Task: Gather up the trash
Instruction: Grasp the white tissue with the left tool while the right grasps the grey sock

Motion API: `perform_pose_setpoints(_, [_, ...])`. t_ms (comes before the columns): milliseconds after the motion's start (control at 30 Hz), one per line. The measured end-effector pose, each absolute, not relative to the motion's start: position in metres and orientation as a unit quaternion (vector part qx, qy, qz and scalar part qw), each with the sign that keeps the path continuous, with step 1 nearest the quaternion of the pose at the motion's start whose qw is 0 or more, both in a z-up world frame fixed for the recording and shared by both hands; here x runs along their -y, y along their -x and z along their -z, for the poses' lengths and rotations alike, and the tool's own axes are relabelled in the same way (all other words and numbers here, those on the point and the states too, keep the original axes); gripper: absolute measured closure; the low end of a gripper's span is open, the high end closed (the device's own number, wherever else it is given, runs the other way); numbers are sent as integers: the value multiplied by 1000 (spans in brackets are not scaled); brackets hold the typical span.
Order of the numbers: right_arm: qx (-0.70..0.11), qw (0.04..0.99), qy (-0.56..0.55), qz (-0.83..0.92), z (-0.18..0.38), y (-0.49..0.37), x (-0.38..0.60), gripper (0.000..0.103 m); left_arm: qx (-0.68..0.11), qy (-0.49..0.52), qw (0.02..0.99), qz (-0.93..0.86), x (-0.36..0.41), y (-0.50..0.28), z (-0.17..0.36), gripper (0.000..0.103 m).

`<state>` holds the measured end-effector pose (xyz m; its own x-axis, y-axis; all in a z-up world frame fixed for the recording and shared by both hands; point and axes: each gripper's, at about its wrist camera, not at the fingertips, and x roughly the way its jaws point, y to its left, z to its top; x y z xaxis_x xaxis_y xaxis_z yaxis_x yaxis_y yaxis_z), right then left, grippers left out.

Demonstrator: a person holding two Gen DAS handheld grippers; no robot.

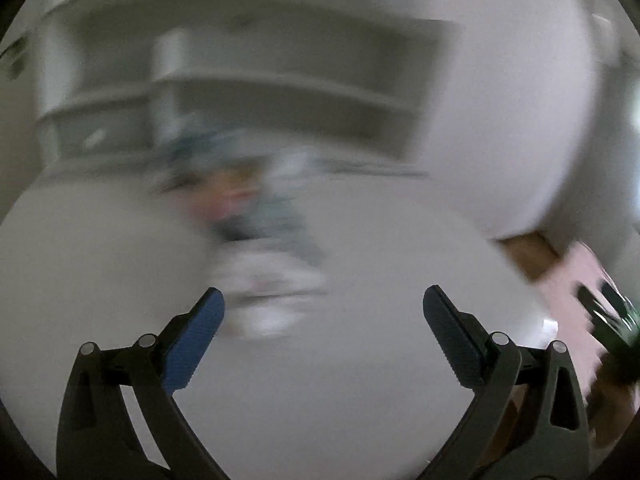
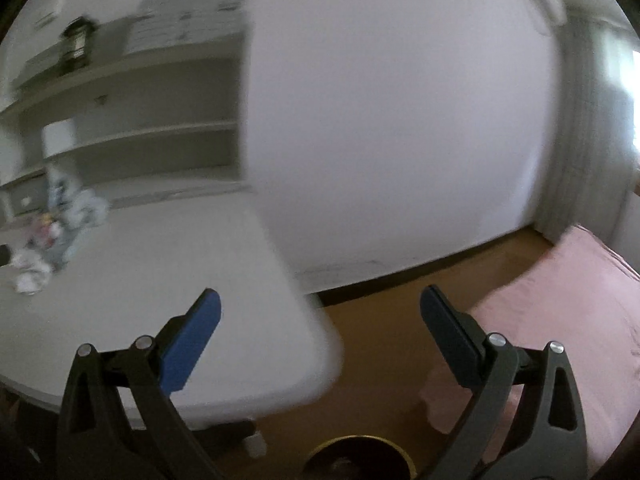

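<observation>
Both empty — left gripper [image 1: 323, 308] and right gripper [image 2: 320, 307] spread wide. Blur risks overshooting the trash pile [image 1: 256, 248] — scattering it across the table [image 1: 400, 280].

- A white table [image 2: 168, 280], blurred in both views; its rounded corner hangs over a brown floor [image 2: 384, 320]
- White open shelves [image 2: 152, 120] behind the table, against a plain white wall [image 2: 392, 120]; a dark object [image 2: 76, 46] stands on top, too blurred to name
- A pink cloth surface [image 2: 568, 304] right of the floor; grey curtain [image 2: 576, 140] beyond it
</observation>
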<state>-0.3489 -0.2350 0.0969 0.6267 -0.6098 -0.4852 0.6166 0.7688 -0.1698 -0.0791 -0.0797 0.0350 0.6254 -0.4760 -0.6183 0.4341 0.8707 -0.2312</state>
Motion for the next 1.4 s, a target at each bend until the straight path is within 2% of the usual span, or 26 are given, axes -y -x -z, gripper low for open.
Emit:
perform_pose_setpoints(100, [-273,915,0,298,-94,317,219,7,-375,45,895,237,60,56,-27,7])
perform_pose_setpoints(300, [-277,925,12,260,-88,271,186,7,-391,34,879,271,77,30,-12,9])
perform_pose_setpoints(333, [-276,926,9,258,-88,271,185,7,-394,29,875,280,83,27,-12,25])
perform_pose_setpoints(367, [-278,926,5,256,-88,270,183,7,-403,21,866,294,91,21,-9,50])
perform_pose_setpoints(433, [-283,925,-4,253,-88,262,185,7,-413,24,857,307,91,20,-7,72])
perform_pose_setpoints(533, [-284,926,-20,248,-81,261,186,7,-411,40,854,317,83,22,-2,86])
perform_pose_setpoints(667, [-294,929,-41,222,-74,252,185,7,-395,42,867,302,59,33,-5,91])
perform_pose_setpoints(1033, [-331,936,-40,114,-54,188,129,7,-386,79,901,180,-50,19,-3,91])
perform_pose_setpoints(1100, [-348,933,-48,80,-51,170,115,7,-386,83,905,159,-61,17,-1,86])
perform_pose_setpoints(1133, [-355,931,-51,67,-50,163,110,7,-392,79,904,152,-62,15,1,66])
perform_pose_setpoints(1167, [-363,929,-55,51,-49,154,103,7,-400,76,901,151,-63,13,4,26])
perform_pose_setpoints(1200, [-368,927,-54,42,-47,148,98,7,-402,74,900,154,-61,11,6,14])
perform_pose_setpoints(1400, [-391,920,-22,12,-40,102,64,7,-395,42,902,171,-49,11,2,12])
